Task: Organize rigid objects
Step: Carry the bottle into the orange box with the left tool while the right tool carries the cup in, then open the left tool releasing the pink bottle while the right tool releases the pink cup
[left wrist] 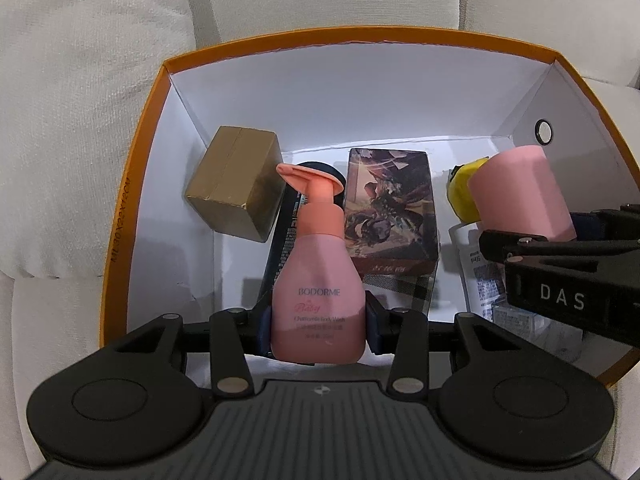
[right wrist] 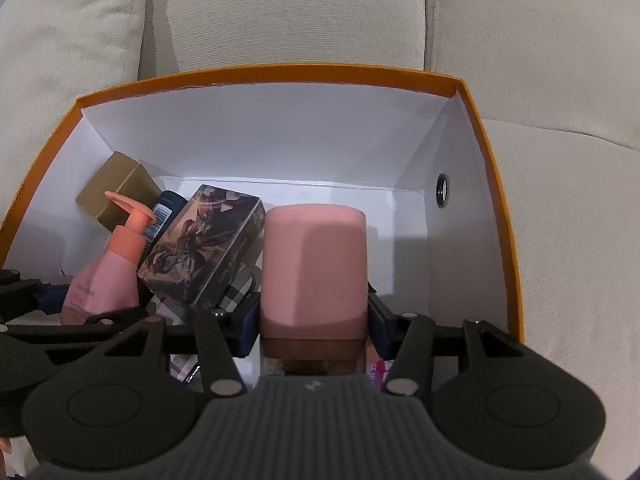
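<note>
The left tongs [left wrist: 319, 320] clamp the base of a pink pump bottle [left wrist: 318, 300], held upright at the near side of the orange box [left wrist: 132, 152]. The right tongs [right wrist: 314, 316] grip a pink cylinder [right wrist: 314, 268] further right. Behind them lie an illustrated box [left wrist: 390, 208] and, far left, a gold box [left wrist: 236, 188]. The orange box sits on a beige sofa [right wrist: 280, 12].

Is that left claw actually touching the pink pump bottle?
Touching: in the left wrist view the left gripper has both blue pads pressed against the pump bottle's sides.
</note>
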`<state>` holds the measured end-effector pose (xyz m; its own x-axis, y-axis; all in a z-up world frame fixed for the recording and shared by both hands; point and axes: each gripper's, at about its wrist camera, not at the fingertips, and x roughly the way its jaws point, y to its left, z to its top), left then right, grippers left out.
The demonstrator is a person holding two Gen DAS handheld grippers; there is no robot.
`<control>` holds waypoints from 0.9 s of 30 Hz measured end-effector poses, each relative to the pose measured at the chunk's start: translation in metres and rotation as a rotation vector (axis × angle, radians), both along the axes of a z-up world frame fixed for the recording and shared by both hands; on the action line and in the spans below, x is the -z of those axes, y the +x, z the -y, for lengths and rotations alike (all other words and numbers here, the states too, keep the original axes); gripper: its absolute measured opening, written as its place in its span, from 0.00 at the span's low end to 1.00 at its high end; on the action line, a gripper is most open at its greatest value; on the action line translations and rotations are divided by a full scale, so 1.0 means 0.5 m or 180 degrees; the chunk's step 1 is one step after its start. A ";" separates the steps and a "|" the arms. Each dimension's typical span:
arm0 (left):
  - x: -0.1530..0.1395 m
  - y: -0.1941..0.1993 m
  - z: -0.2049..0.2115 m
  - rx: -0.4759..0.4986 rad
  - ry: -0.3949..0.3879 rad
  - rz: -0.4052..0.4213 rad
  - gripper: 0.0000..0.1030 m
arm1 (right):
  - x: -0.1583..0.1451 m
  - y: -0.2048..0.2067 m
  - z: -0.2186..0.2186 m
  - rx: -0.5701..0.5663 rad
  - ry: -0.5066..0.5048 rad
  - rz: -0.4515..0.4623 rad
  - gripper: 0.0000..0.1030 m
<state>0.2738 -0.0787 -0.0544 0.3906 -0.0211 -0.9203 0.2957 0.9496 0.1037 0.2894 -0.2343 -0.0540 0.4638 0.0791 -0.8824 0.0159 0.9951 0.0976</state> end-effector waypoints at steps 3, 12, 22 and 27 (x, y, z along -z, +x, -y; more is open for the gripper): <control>0.004 -0.003 0.002 0.0003 0.0023 0.0024 0.48 | 0.000 0.000 0.000 0.0000 -0.0033 0.0005 0.54; 0.013 -0.017 0.008 0.0032 0.0045 0.0060 0.66 | 0.001 0.003 -0.005 0.0061 -0.0031 -0.0018 0.54; -0.002 -0.008 -0.012 -0.0065 -0.0100 -0.0034 0.70 | -0.003 0.003 -0.006 0.0039 -0.0030 -0.0031 0.58; -0.017 -0.012 -0.019 -0.0080 -0.0140 -0.0003 0.71 | -0.018 -0.001 -0.007 0.0031 -0.0005 0.0020 0.61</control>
<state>0.2680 -0.0694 -0.0460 0.3907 -0.0518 -0.9191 0.2717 0.9604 0.0614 0.2887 -0.2306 -0.0451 0.4701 0.0732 -0.8796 0.0249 0.9951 0.0961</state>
